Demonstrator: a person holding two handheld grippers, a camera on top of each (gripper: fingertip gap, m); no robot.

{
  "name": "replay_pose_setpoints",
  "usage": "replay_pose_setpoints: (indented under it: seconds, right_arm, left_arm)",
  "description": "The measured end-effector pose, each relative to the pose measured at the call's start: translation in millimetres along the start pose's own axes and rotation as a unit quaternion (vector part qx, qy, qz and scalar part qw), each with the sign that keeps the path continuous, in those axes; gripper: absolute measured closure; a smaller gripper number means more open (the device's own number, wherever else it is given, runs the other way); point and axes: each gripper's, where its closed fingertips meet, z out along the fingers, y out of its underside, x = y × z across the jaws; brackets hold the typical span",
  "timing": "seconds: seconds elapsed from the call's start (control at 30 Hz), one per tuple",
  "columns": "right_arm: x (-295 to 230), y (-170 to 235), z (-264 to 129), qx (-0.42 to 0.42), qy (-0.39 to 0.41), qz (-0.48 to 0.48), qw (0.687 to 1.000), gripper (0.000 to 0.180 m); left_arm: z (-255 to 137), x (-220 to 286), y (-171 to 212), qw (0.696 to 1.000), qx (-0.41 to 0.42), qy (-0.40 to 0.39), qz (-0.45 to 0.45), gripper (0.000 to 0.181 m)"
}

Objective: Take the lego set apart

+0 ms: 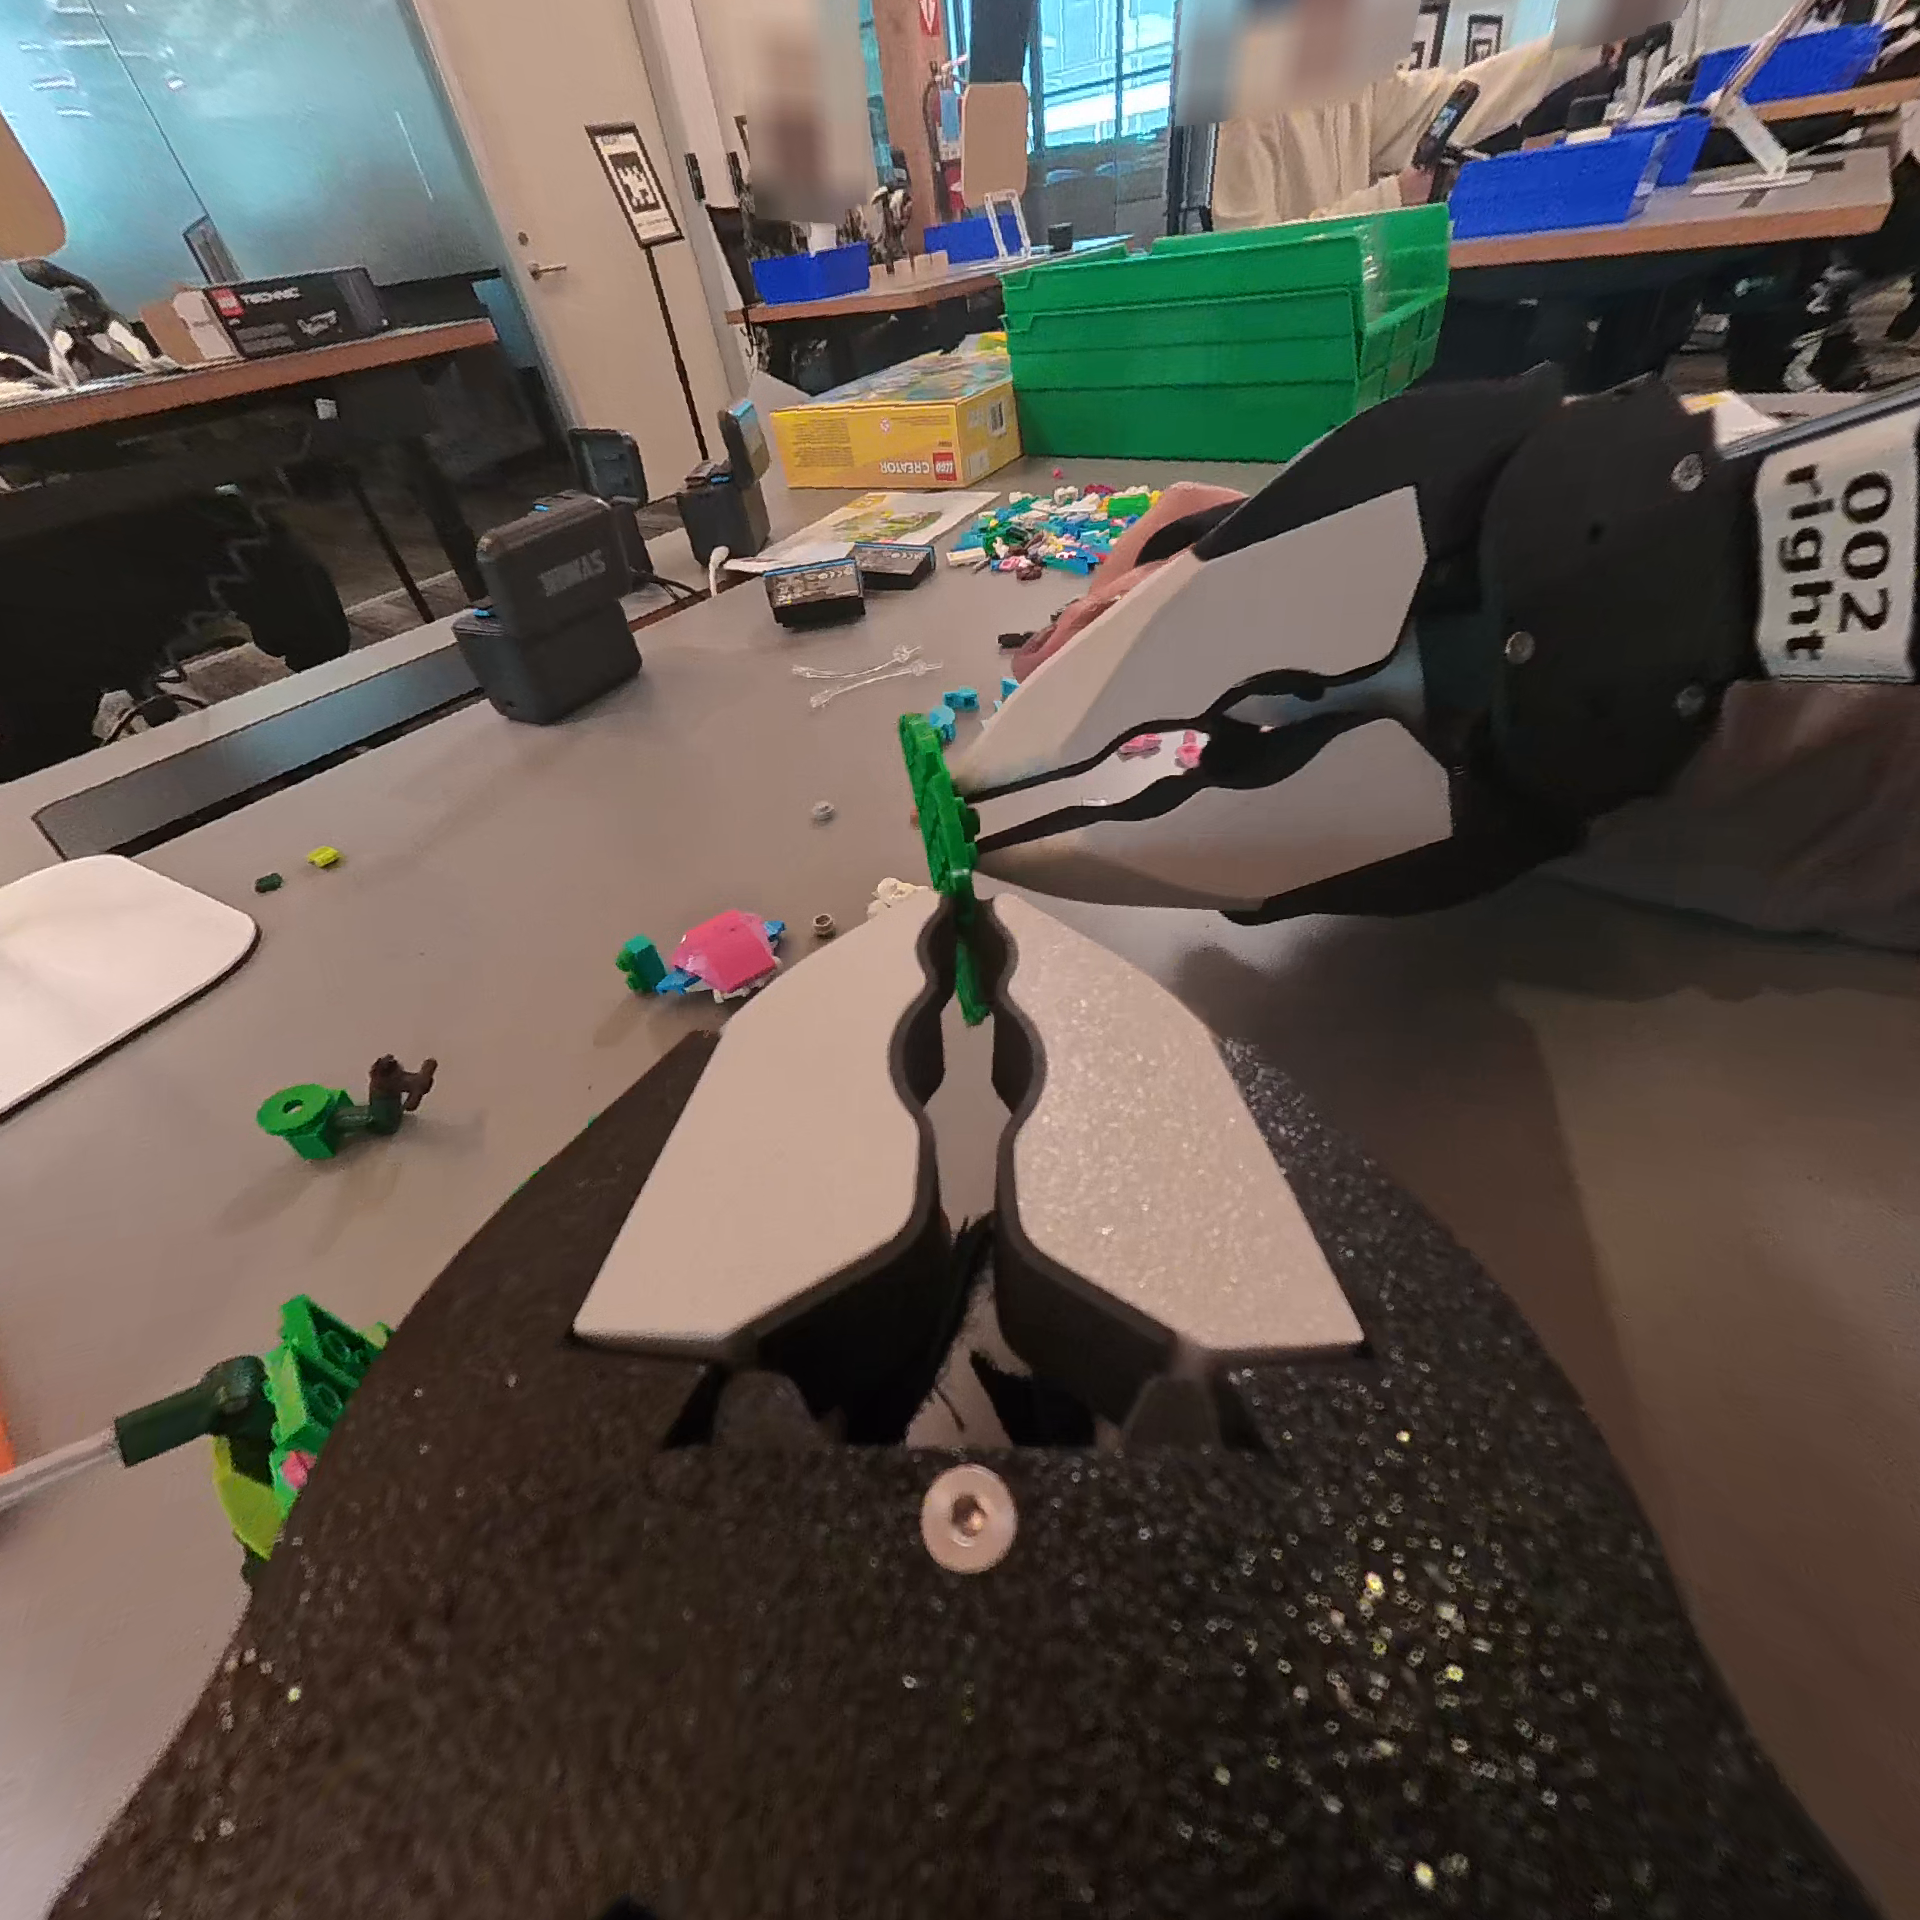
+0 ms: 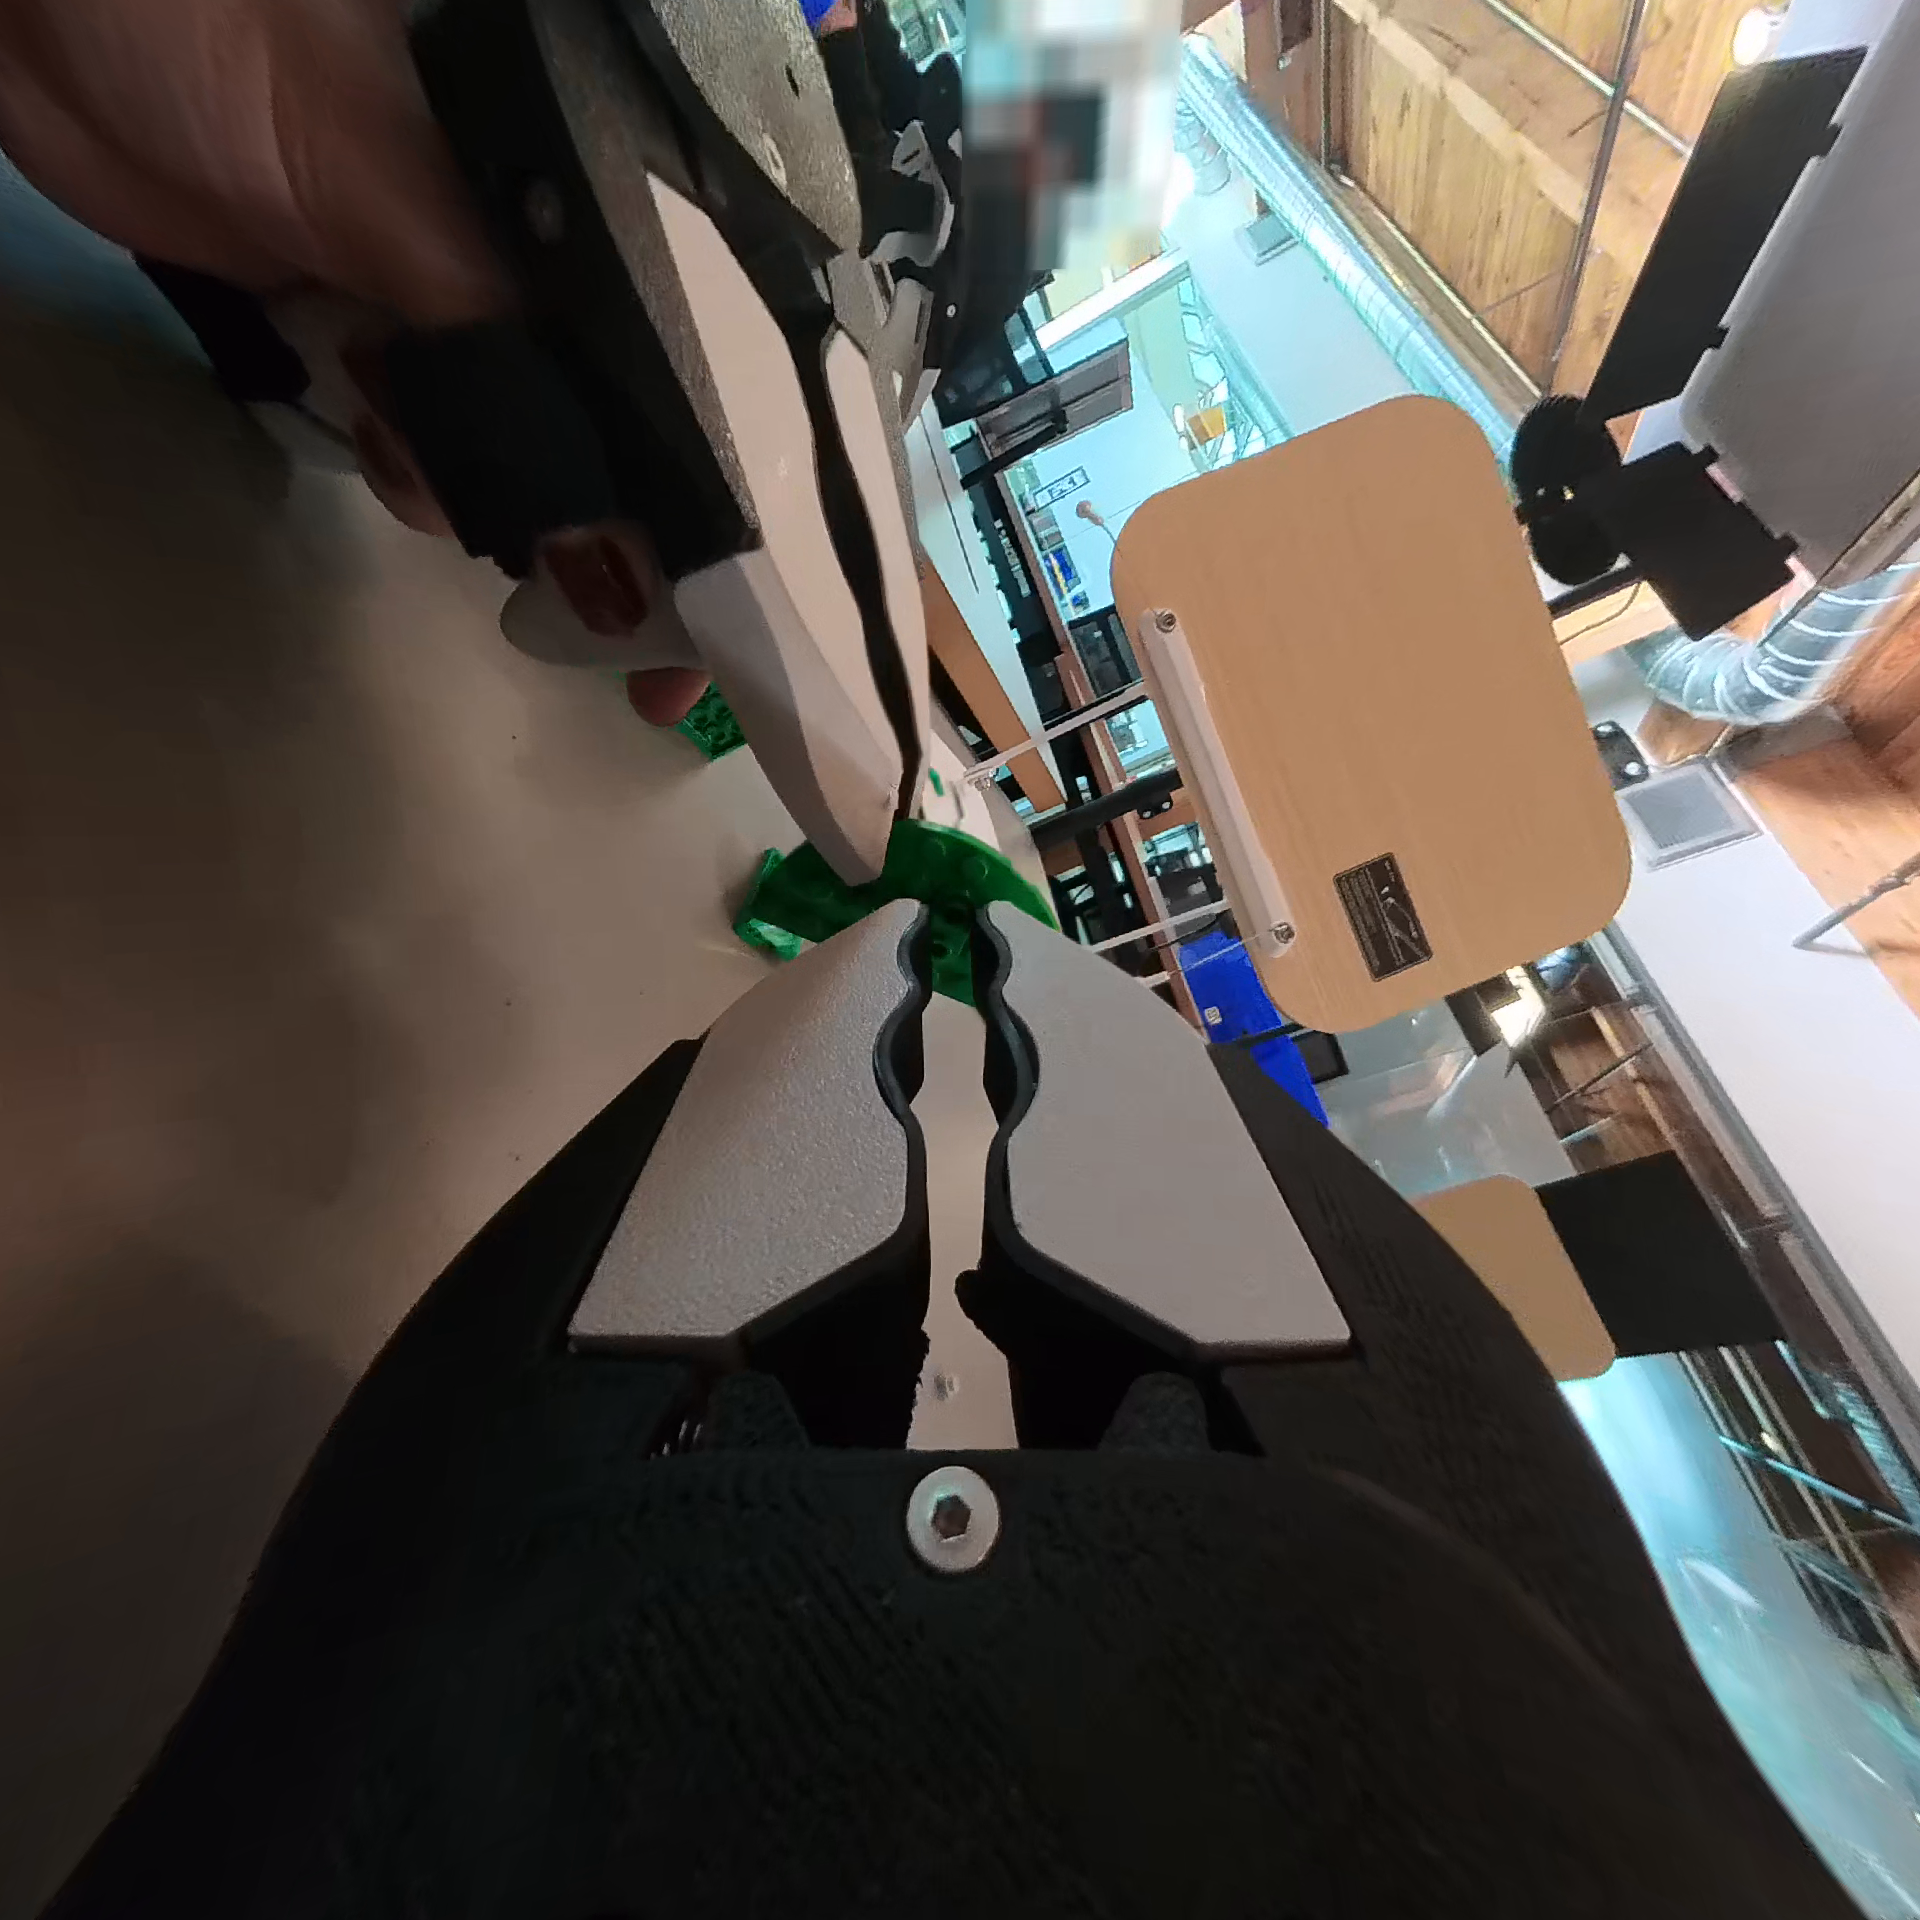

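A flat green lego plate (image 1: 932, 781) is held on edge above the grey table (image 1: 540, 894), between both grippers. My left gripper (image 1: 961, 920) is shut on its lower edge. My right gripper (image 1: 972, 826) comes in from the right and is shut on its middle. In the right wrist view my right gripper (image 2: 951, 920) pinches the green plate (image 2: 951, 868), and the left gripper (image 2: 883, 826) reaches down onto it from the upper left. A translucent green piece (image 2: 771, 914) sits just left of the plate.
A pink and blue lego build (image 1: 722, 951), a green and brown piece (image 1: 332, 1117) and a green cluster (image 1: 307, 1382) lie to the left. A loose brick pile (image 1: 1049, 530), yellow box (image 1: 899, 436), green bins (image 1: 1226, 332), black cases (image 1: 551, 623) and a white pad (image 1: 104, 956) stand around. Left and right tips are no more than a few centimetres apart.
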Motion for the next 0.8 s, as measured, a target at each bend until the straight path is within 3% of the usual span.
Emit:
replay_pose_setpoints:
  seconds: [0.8]
  right_arm:
    - [8,9,0,-0.012,-0.004,0.058,0.998,0.180]
  left_arm:
    - [1,-13,8,0.999,-0.028,-0.033,-0.032,0.178]
